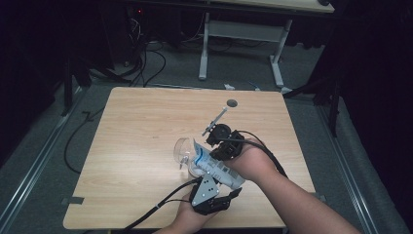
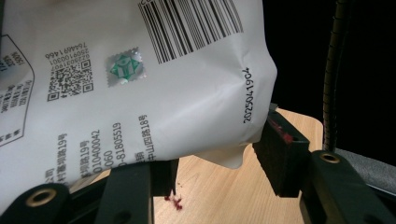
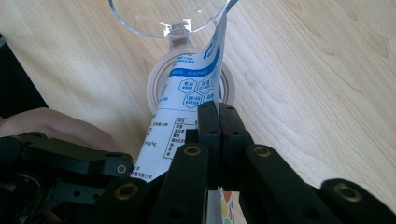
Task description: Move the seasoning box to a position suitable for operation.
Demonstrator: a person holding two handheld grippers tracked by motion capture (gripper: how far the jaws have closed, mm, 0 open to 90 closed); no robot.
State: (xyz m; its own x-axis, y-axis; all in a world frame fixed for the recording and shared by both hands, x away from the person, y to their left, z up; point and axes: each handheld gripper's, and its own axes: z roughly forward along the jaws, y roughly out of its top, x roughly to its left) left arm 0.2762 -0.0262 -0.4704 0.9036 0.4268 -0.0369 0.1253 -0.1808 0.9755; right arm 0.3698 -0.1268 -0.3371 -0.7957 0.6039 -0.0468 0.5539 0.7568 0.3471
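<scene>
Pouch [image 2: 154, 79] of white printed film hangs above the wooden table [image 1: 136, 122], tilted with its blue-marked end dipping toward a clear plastic cup [image 3: 168, 18] that lies on its side beside a round lid [image 3: 156, 86]. Two grippers share the load. The left gripper [image 2: 217, 163] has the pouch's lower body between its jaws, about half closed, the film bulging and creasing where the right-hand pad [image 2: 275, 149] presses on it; the left-hand pad is hidden behind the pouch. The right gripper [image 3: 218, 119] is clenched flat on the pouch's thin edge seam, its two jaws meeting with just the film between them.

How will it handle? Soft and limp, by the look of it: the film wrinkles, the body sags, so whatever is inside probably shifts as the pouch tips. It looks light, and the glossy film could be slippery. The flat seam is the sure place to pinch, as the right gripper does, while the body wants only a gentle cradle. Squeeze too hard there and the contents may spurt. The light cup could roll at a nudge.
</scene>
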